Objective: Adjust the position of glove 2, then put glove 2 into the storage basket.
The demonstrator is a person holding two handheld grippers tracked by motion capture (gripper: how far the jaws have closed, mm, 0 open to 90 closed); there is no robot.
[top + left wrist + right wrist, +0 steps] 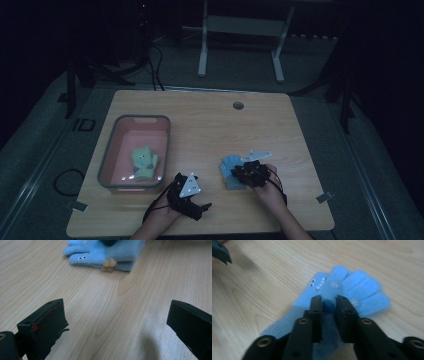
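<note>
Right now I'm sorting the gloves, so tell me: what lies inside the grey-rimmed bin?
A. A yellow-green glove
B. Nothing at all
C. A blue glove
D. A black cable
A: the high view shows a yellow-green glove lying in the bin, while the blue glove is on the table.

Both black grippers [189, 196] [252, 172] carry grey triangular plates, trailing black cables; brass-ringed screw holes mark the jaws.

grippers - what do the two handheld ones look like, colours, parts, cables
Both are black. The left gripper carries a grey three-cornered plate with dark dots and trails a black cable. The right gripper has flat black fingers on linked arms with brass-ringed pivot holes. No sleeves show on the forearms.
</note>
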